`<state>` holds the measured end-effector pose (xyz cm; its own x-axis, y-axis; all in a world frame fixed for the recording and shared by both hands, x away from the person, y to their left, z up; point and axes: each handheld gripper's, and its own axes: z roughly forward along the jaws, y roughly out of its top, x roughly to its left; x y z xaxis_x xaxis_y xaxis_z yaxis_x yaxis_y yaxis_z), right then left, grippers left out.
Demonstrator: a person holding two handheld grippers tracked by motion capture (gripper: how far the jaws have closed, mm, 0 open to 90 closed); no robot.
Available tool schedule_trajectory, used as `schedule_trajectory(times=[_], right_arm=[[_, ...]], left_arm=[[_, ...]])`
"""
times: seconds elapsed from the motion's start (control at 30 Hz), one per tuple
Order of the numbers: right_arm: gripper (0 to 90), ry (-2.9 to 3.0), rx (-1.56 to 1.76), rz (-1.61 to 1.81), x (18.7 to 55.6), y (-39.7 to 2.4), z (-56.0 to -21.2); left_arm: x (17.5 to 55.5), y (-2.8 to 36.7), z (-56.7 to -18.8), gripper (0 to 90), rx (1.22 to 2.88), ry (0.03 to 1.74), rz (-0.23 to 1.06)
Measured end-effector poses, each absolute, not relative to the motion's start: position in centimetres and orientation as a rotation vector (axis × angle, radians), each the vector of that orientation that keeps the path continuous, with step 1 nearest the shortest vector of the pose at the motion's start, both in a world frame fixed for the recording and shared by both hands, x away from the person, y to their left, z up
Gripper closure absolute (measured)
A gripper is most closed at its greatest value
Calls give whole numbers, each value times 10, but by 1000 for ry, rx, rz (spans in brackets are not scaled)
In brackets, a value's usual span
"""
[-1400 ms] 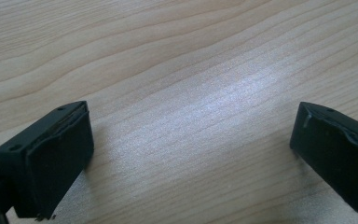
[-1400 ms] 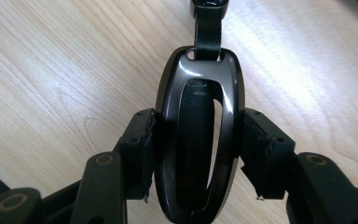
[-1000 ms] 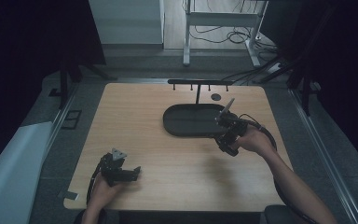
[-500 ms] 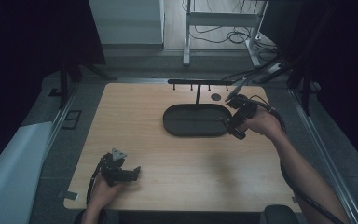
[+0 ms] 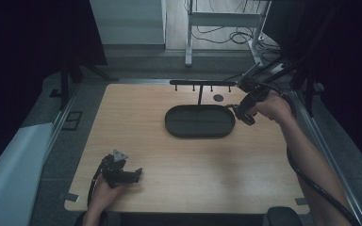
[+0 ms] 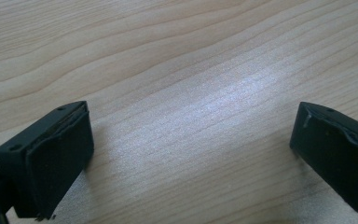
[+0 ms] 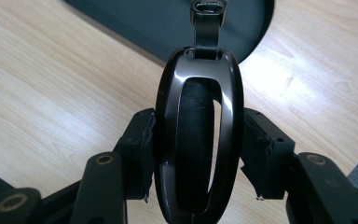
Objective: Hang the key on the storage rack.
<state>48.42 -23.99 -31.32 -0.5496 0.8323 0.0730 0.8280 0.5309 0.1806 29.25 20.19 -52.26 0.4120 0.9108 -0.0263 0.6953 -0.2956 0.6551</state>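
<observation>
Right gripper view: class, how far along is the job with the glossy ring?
Done: the right claw is shut on the ring. In hand: it is held above the table, beside the tray's right end, near the hook rack. Left: setting it down or hanging it; which, I cannot tell. The left claw is open over bare table.

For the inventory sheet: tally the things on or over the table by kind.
Tray: 1
Hook rack: 1
Headphones, gripped in the right claw: 1
Claws, counting the left claw on the table: 2
Total: 5
</observation>
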Motion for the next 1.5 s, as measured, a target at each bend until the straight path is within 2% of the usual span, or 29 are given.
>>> schedule_trajectory(times=[1.0, 1.5], right_arm=[[493, 2645, 1549, 362, 514, -239, -267], [493, 2503, 1622, 338, 534, -250, -280]], left_arm=[[292, 202, -523, 0, 2082, 1359, 474], [292, 202, -523, 0, 2082, 1360, 474]])
